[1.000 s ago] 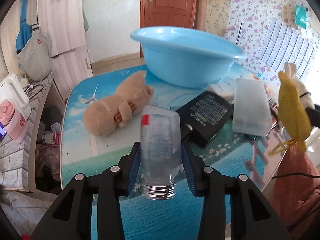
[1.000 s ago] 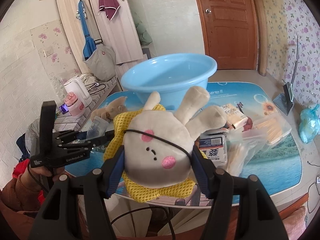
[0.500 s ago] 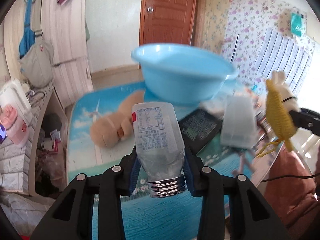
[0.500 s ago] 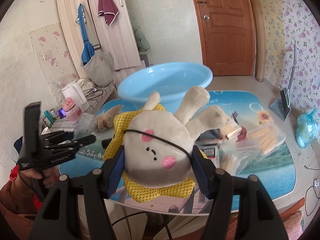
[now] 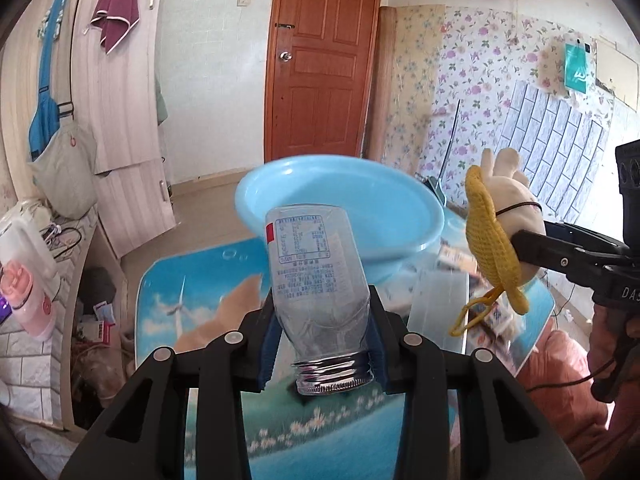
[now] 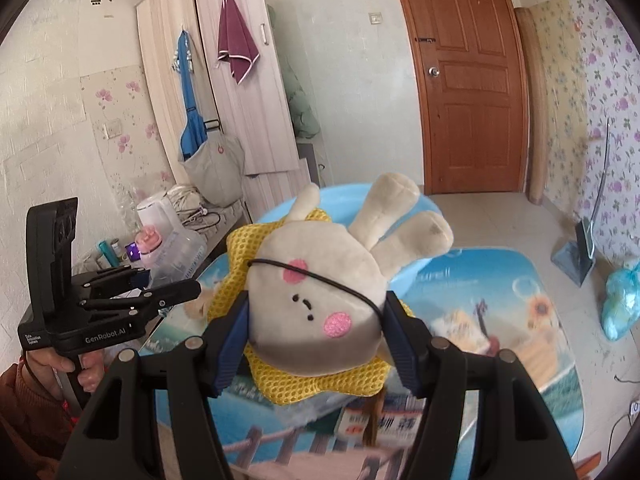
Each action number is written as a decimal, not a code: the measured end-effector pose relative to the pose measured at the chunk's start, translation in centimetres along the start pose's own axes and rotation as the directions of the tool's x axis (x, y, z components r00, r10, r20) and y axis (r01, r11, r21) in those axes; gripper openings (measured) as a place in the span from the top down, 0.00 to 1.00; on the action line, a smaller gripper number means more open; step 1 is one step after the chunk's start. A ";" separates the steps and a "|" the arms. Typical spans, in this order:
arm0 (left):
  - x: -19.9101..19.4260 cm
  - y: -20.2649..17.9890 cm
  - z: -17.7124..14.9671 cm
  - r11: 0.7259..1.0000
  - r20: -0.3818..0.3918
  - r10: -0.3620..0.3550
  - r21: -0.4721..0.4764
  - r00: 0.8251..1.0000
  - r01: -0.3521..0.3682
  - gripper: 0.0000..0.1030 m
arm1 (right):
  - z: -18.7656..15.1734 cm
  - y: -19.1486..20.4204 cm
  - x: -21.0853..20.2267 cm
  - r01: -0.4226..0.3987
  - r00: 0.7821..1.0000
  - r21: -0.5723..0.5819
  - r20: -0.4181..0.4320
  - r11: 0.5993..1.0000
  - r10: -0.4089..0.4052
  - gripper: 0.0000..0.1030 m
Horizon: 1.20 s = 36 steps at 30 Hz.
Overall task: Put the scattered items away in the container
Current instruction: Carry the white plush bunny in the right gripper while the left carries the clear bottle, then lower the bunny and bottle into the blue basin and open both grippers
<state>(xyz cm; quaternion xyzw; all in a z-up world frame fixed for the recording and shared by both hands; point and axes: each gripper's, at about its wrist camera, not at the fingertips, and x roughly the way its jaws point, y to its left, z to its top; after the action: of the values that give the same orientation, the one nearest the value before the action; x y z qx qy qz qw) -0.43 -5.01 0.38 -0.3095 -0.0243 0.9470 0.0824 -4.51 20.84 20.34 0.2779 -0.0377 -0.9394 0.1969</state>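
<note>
Both hand-held grippers loaded — bottle (image 5: 316, 280) | bunny (image 6: 320, 304) | basin (image 5: 400, 248) rim near

Over the last second the left gripper (image 5: 320, 344) has lifted its clear plastic bottle with the threaded metal neck (image 5: 318, 288) off the picture-printed tabletop (image 5: 192, 280), so the bottle now overlaps the rim of the light-blue plastic basin (image 5: 340, 216). The right gripper (image 6: 316, 344) has also risen, tilting its cream plush rabbit with pink cheeks and yellow mesh collar (image 6: 320, 292) rightward, nearer the basin.
</note>
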 end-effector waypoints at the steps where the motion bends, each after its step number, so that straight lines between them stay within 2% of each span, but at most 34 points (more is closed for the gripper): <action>1: 0.3 -0.1 0.5 1.000 0.003 -0.002 0.000 1.000 0.003 0.64 | 0.2 -0.2 0.2 -0.001 1.000 -0.001 0.004 1.000 0.001 0.39; 11: 4.3 -1.6 4.2 0.998 0.009 -0.034 0.044 0.999 0.034 0.64 | 2.3 -2.7 3.5 0.003 1.000 0.009 -0.007 1.000 -0.003 0.39; 15: 6.7 -2.0 5.1 0.998 -0.011 -0.039 0.057 0.999 0.040 0.64 | 2.8 -3.3 4.9 0.008 1.000 0.020 -0.025 1.000 -0.007 0.39; 27: 11.0 -2.3 4.2 0.997 -0.089 -0.038 0.058 0.995 0.043 0.63 | 3.6 -3.6 8.1 0.013 0.999 0.033 -0.030 0.999 -0.012 0.38; 36: 10.5 -2.6 3.8 0.997 -0.070 -0.059 0.049 0.996 0.063 0.51 | 4.3 -3.0 9.1 0.008 1.000 0.025 -0.029 1.000 -0.008 0.35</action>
<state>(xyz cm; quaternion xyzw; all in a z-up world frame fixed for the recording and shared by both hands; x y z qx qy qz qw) -10.63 -0.68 -2.42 -0.3388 -0.0068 0.9332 0.1198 -14.87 19.89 18.74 0.2940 -0.0457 -0.9356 0.1902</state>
